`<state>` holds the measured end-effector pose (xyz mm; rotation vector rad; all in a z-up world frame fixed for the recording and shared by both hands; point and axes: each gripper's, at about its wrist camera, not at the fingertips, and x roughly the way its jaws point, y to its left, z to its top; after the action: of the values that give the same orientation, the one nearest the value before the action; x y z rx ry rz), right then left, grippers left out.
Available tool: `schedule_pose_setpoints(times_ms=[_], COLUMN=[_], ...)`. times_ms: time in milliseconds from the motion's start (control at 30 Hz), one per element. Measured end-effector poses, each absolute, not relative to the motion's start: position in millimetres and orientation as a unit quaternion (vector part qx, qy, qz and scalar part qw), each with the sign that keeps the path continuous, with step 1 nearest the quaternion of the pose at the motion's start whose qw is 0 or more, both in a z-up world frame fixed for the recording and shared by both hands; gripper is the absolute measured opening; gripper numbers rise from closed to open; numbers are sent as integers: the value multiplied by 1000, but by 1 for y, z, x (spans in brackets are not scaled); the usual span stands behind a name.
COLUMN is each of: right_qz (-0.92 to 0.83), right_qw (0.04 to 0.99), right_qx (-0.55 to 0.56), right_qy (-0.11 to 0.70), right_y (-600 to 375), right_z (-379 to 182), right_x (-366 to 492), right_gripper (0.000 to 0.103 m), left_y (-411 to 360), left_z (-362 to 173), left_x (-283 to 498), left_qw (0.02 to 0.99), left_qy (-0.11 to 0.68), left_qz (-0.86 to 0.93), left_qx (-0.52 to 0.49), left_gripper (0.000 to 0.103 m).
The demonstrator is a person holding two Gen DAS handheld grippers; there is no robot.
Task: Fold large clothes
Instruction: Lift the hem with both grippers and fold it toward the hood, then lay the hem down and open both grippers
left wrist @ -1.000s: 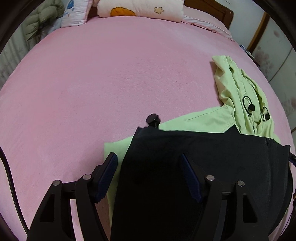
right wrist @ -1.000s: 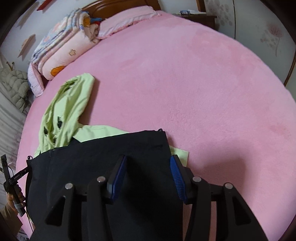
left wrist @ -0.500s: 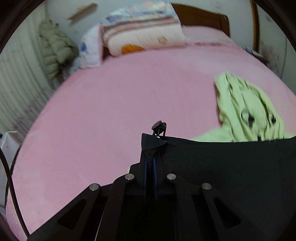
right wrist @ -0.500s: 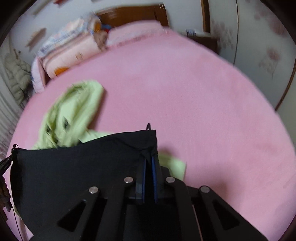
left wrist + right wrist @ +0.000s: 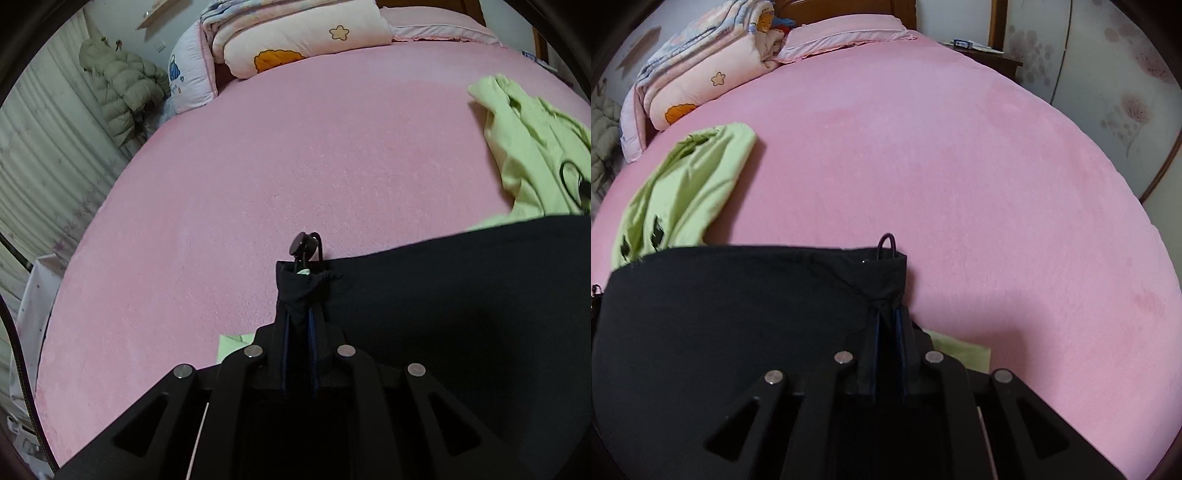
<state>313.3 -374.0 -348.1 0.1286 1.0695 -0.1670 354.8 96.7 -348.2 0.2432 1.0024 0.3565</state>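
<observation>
A black garment (image 5: 461,295) lies on top of a light green hoodie (image 5: 532,147) on the pink bed (image 5: 258,166). My left gripper (image 5: 301,317) pinches the garment's left corner, where a cord toggle (image 5: 301,245) sticks out; its jaws are opening slightly with the cloth still between the pads. In the right wrist view, my right gripper (image 5: 888,317) pinches the right corner of the black garment (image 5: 738,302) under a cord loop (image 5: 886,245); its jaws are also opening slightly, cloth between them. The green hoodie (image 5: 683,184) shows beyond the raised edge.
Folded quilts (image 5: 303,37) and a pillow are stacked at the head of the bed. A puffer jacket (image 5: 118,92) hangs by the curtain on the left. A nightstand (image 5: 993,55) and wardrobe doors stand to the right. Bare pink bedding (image 5: 960,166) stretches ahead.
Both grippers went from open over the black garment to pinched on its two corners. The garment's edge now stands raised between them, and both views look further up the bed.
</observation>
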Motion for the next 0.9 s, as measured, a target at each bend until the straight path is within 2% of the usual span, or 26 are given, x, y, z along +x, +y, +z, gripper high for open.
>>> schedule_pose_setpoints(times_ms=[433, 467, 533, 567, 600, 700, 767, 900], right_qz=[-95, -97, -103, -107, -108, -90, -70, -31], right_qw=[856, 857, 858, 860, 865, 891, 904, 916], right_qx=[27, 31, 27, 22, 19, 31, 43, 78], right_qy=[508, 506, 503, 499, 489, 444, 421, 392], right_y=[-365, -366, -366, -364, -363, -356, -351, -341], right_z=[-349, -347, -339, -332, -322, -279, -250, -203], right_x=[299, 298, 300, 301, 300, 298, 302, 327], right_gripper=[4, 6, 13, 21, 25, 38, 47, 47], left_y=[100, 101, 102, 101, 100, 88, 78, 61], left_z=[-350, -349, -341, -333, -321, -281, -254, -217], left_x=[349, 352, 355, 356, 355, 351, 356, 385], left_qw=[859, 856, 855, 858, 866, 896, 909, 920], left_qy=[478, 483, 487, 482, 468, 408, 386, 376], left_qz=[157, 156, 150, 146, 145, 128, 103, 58], left_qx=[95, 95, 97, 99, 101, 120, 121, 96], left_gripper=[11, 14, 33, 54, 69, 91, 93, 95])
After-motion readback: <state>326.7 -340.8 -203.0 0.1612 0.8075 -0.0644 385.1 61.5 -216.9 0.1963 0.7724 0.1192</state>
